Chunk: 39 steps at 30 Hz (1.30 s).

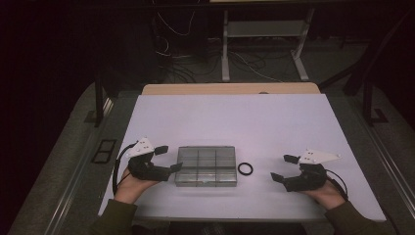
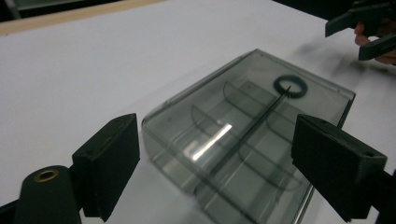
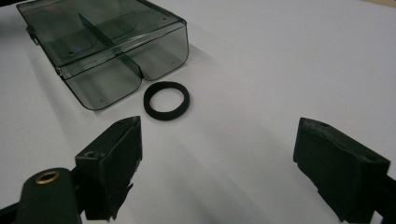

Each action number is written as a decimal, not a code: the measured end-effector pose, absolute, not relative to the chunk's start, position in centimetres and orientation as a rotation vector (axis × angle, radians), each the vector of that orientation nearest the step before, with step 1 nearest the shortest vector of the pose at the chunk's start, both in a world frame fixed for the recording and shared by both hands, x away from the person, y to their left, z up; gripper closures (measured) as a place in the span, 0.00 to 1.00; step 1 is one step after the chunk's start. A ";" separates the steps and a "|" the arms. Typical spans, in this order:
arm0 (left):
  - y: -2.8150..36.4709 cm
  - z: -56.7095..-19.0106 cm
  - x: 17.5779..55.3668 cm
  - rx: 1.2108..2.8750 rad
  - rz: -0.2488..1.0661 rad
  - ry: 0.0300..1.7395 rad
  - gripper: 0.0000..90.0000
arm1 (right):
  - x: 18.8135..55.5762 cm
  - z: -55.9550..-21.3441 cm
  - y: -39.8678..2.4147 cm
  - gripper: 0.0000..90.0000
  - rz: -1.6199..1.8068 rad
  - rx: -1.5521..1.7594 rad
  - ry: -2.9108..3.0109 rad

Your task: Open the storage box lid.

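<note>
A smoky clear plastic box (image 1: 206,166) with several compartments lies flat near the front of the white table (image 1: 235,122). A black rubber ring (image 1: 245,169) lies on the table just right of it. My left gripper (image 1: 169,158) is open at the box's left end, one jaw close to its near left corner. In the left gripper view the box (image 2: 247,135) sits between and just beyond the jaws of this gripper (image 2: 217,158), pads apart from it. My right gripper (image 1: 282,168) is open, right of the ring, holding nothing. In the right gripper view the ring (image 3: 166,100) lies ahead of the gripper (image 3: 217,168), beside the box (image 3: 107,42).
The table's far edge shows a wooden strip (image 1: 230,88). Beyond it are a metal frame (image 1: 264,29) and loose cables (image 1: 176,63) on the floor. A small black frame (image 1: 103,150) lies on the floor left of the table.
</note>
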<state>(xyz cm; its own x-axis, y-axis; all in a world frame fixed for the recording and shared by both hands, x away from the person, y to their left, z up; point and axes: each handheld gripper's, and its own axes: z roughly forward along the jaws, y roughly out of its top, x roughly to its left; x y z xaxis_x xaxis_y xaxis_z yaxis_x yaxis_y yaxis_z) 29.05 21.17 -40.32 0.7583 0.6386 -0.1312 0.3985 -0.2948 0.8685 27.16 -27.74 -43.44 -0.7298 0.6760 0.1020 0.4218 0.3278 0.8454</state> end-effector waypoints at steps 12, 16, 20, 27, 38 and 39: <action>23.5 -42.0 27.6 1.929 0.251 0.829 0.43 | 27.3 -43.3 -25.7 0.21 1.377 0.969 2.386; 23.6 -42.3 27.3 1.945 0.240 0.829 0.56 | 27.3 -43.2 -25.1 0.26 1.380 0.964 2.409; 23.6 -42.6 27.0 1.964 0.221 0.815 0.71 | 27.6 -43.0 -24.4 0.38 1.407 0.959 2.418; 23.5 -43.0 26.6 1.991 0.188 0.799 0.91 | 27.7 -42.9 -22.6 0.57 1.429 0.895 2.474; 22.5 -43.5 27.0 2.057 0.132 0.751 0.99 | 28.1 -42.9 -21.0 0.89 1.458 0.828 2.527; 22.5 -43.5 27.0 2.059 0.129 0.749 0.99 | 28.1 -42.9 -21.0 0.92 1.456 0.822 2.535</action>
